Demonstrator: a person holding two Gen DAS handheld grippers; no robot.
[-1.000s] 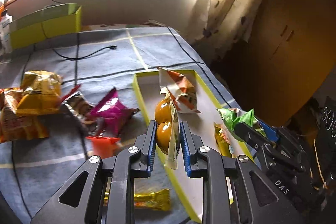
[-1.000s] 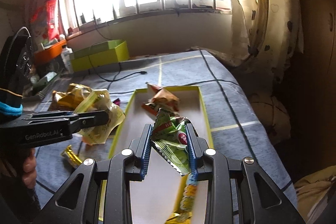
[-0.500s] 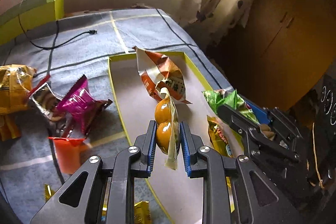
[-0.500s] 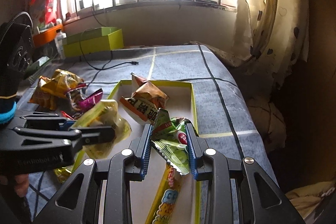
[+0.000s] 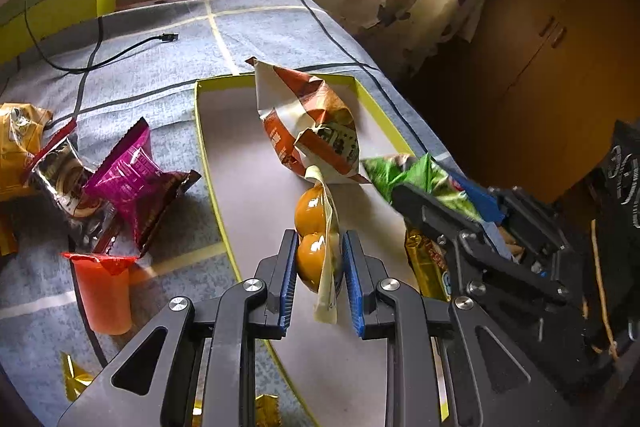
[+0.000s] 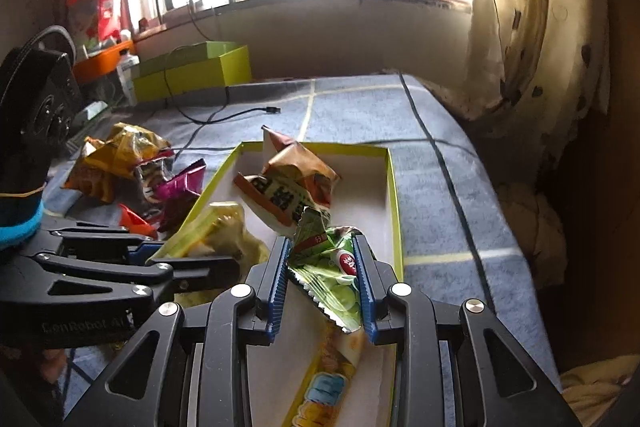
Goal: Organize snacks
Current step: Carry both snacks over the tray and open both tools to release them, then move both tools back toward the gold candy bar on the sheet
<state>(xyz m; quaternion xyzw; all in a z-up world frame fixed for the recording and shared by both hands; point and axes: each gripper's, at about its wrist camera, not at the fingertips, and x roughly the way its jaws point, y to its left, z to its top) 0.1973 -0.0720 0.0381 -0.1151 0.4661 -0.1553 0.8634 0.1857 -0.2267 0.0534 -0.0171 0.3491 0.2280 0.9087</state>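
Note:
My left gripper [image 5: 319, 247] is shut on a clear packet of orange-yellow snacks [image 5: 314, 227], held over the yellow-rimmed tray [image 5: 208, 155]. My right gripper [image 6: 321, 251] is shut on a green snack packet [image 6: 334, 267] over the tray's right side [image 6: 394, 195]; it shows in the left wrist view [image 5: 416, 179] too. An orange and white bag [image 5: 316, 123] lies in the tray's far half, also in the right wrist view [image 6: 296, 183]. A yellow wrapped bar [image 6: 324, 387] lies in the tray's near end. The left gripper's packet shows in the right wrist view [image 6: 216, 231].
Left of the tray on the grey checked cloth lie a magenta packet [image 5: 136, 175], a brown packet [image 5: 64, 183], an orange-red cup [image 5: 104, 291] and yellow bags [image 5: 16, 139]. A black cable [image 5: 120, 53] and a green box [image 6: 192, 71] sit at the back. The table edge drops off at the right.
Both grippers have moved forward over the tray with their packets. The orange and white bag now sits closer to both grippers.

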